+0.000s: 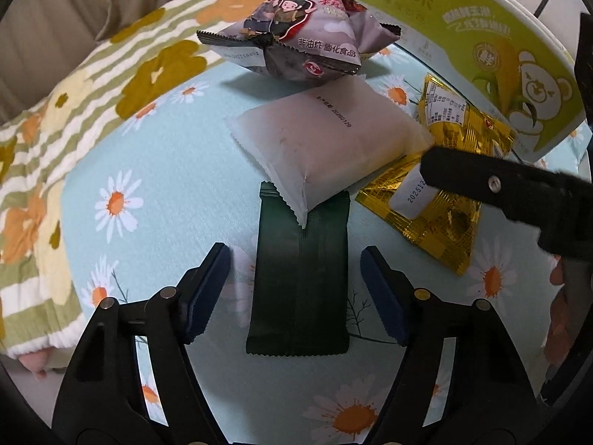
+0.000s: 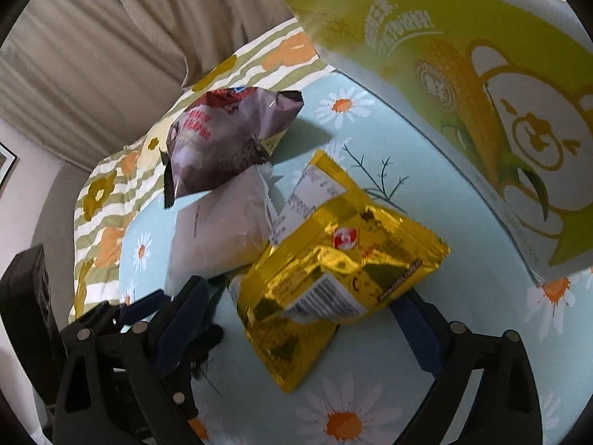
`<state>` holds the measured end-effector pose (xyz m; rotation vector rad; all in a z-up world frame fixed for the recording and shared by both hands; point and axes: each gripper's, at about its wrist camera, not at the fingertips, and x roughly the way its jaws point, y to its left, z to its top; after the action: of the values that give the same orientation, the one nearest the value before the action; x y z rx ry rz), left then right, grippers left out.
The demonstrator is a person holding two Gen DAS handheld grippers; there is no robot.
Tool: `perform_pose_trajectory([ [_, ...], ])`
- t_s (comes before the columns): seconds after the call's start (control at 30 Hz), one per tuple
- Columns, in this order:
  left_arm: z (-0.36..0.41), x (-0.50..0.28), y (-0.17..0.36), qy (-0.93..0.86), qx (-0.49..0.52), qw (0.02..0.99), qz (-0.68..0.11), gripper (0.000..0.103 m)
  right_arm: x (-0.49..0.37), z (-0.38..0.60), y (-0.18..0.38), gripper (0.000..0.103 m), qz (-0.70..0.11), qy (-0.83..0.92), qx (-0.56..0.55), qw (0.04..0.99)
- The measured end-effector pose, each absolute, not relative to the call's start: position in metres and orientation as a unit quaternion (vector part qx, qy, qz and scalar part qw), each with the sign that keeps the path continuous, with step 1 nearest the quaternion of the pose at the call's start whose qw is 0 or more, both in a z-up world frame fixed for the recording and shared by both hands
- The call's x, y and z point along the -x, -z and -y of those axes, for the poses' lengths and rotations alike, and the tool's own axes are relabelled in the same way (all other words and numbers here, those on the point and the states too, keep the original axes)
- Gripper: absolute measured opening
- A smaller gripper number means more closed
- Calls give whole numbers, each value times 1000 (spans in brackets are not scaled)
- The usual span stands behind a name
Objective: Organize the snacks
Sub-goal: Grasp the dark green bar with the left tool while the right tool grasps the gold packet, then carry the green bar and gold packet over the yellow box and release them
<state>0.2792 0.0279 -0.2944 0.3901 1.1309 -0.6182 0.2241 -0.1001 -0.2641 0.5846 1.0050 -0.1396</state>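
A dark green packet (image 1: 300, 282) lies flat on the daisy-print cloth (image 1: 155, 170). My left gripper (image 1: 296, 282) is open, its fingers on either side of the packet. A frosted white pouch (image 1: 326, 148) overlaps the packet's far end; it also shows in the right wrist view (image 2: 218, 233). A purple-grey snack bag (image 1: 296, 37) (image 2: 222, 141) lies behind. A gold foil packet (image 1: 444, 170) (image 2: 333, 270) sits between the open fingers of my right gripper (image 2: 304, 304). The right gripper's body (image 1: 519, 193) shows over the gold packet in the left wrist view.
A green and white corn box (image 1: 481, 55) (image 2: 463, 111) stands at the right, close to the gold packet. A striped flowered blanket (image 1: 74, 129) lies on the left. Beige curtains (image 2: 129, 37) hang behind.
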Motion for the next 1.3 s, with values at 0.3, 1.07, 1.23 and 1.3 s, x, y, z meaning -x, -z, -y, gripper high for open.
perform_pose_trajectory([
  [0.3,-30,-281,289,303,-191,773,-524,40,-230,98,265,96,-467,72,-269,839],
  [1.07,-68,-254,273,263,-133,779,-553,40,-215,98,254,56,-464,55,-222,856],
  [1.23,-75,-244,255,256,-115,790,-544,40,-203,94,230,55,-453,33,-213,865],
  [1.3,-76,-243,245,255,-108,796,-539,40,-199,93,220,55,-448,22,-213,868],
])
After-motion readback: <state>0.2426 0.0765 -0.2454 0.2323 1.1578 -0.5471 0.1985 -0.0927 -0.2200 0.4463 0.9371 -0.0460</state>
